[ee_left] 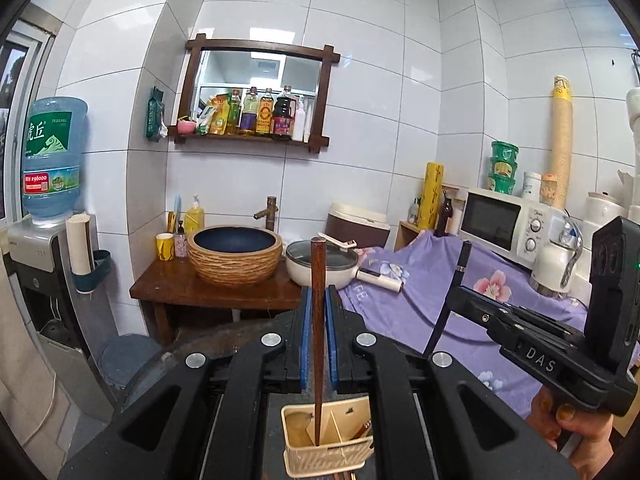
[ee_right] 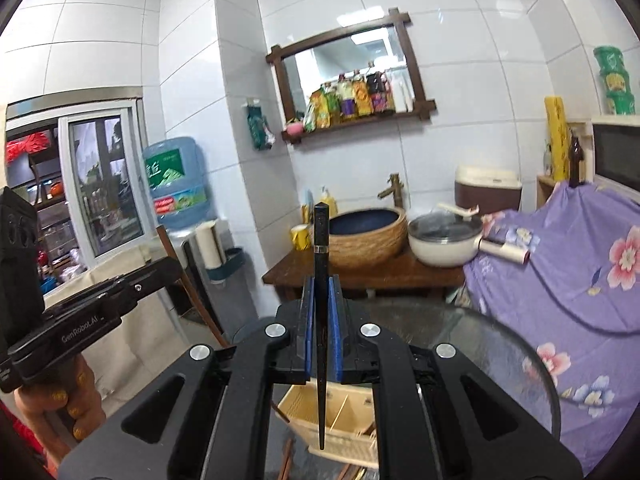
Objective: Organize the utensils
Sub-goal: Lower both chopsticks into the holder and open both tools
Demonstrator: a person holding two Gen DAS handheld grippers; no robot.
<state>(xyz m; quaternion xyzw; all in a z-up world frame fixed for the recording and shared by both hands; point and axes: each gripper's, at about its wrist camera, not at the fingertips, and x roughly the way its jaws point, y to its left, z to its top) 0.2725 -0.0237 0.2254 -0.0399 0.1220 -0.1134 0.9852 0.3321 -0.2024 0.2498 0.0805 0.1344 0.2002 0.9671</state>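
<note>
Left gripper [ee_left: 319, 312] is clenched on a brown wooden chopstick [ee_left: 318, 320], held upright between the blue pads, its lower tip inside the cream slotted holder [ee_left: 320, 458] directly below. Right gripper [ee_right: 322, 308] grasps a black chopstick [ee_right: 321, 320] likewise, its tip poised over the same holder [ee_right: 340, 436], apparently not yet inside. Both sticks appear light, rigid and smooth; a mid-shaft hold, as taken, should limit pivoting, though slippage along the pads is possible. The holder has compartments; a few utensil handles show inside, type indeterminate. It stands on a round glass bench [ee_right: 500, 344]. Farther off, a lidded white pot [ee_left: 320, 268] sits beside the basin [ee_left: 235, 254].
</note>
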